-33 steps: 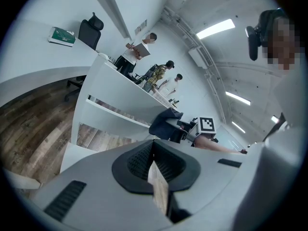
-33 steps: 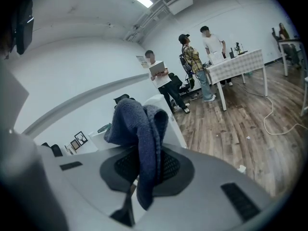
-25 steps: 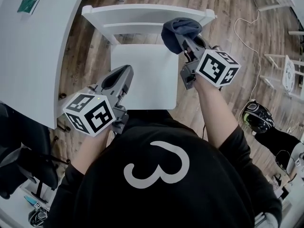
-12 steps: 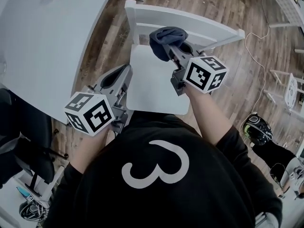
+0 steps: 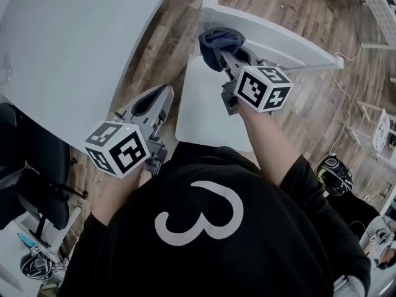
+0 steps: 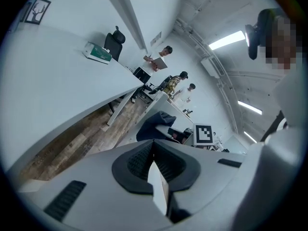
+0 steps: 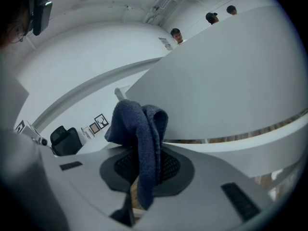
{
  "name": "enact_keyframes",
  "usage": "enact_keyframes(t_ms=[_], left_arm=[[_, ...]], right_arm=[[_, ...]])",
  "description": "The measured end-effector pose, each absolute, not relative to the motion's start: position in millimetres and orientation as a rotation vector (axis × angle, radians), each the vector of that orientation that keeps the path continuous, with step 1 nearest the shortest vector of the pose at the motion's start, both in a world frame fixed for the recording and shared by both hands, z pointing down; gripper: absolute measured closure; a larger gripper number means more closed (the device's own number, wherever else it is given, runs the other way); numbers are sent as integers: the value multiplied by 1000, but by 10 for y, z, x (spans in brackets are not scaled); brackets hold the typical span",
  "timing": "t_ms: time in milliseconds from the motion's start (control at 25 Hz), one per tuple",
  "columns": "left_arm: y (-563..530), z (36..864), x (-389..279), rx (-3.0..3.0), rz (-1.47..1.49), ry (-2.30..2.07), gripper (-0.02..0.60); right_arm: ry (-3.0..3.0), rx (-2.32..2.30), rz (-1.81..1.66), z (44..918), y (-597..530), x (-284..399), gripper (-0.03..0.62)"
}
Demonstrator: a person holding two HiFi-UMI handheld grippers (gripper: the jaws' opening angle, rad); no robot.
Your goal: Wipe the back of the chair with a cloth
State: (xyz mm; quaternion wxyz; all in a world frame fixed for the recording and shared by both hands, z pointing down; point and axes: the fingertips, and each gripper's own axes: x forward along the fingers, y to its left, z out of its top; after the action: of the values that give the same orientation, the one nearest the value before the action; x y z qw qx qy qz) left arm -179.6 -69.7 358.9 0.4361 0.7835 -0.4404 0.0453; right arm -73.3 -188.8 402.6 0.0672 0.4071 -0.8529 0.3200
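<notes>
- Right gripper (image 5: 228, 53): jaws clenched on a dark blue cloth (image 5: 215, 41). In the right gripper view the cloth is pinched between the pads, with a folded bunch standing out past the tips.
- Left gripper (image 5: 162, 94): jaws closed together, nothing between them, as seen in the left gripper view. It is held low and back, beside the left edge of the chair seat (image 5: 204, 113), with the white table (image 5: 74, 48) on its other side.
- Chair back (image 5: 291, 42): white, slatted, lying directly ahead of the right gripper's tips. Its long axis runs crosswise to those jaws, from a near end just to their left to a far end well out to their right.
- The cloth is carried at the near, left end of the back. Contact with the rail is likely but cannot be settled from the head view. In the right gripper view the broad white rail fills the field just beyond the cloth.
- Judgement: the wipe is at its start or early. Most of the rail lies to the right of the cloth, so a sideways stroke rightward along the rail seems called for.
- The right gripper is much the nearer to the back. The left is well apart from it and is judged idle.
- Risk noted: the loose fold could drag or slip out if it is pressed against the rail's edge.
</notes>
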Motion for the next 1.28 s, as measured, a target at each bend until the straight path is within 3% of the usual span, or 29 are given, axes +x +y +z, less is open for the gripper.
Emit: enact_keyframes(t_ms=[800, 1280], left_arm=[[-747, 3647, -1859, 1947, 123, -1070, 568], [-657, 3632, -1563, 1961, 152, -1047, 568]], right_arm=[[-2461, 1428, 938, 4127, -2063, -771, 542], [-2431, 1501, 934, 4128, -2005, -282, 542]])
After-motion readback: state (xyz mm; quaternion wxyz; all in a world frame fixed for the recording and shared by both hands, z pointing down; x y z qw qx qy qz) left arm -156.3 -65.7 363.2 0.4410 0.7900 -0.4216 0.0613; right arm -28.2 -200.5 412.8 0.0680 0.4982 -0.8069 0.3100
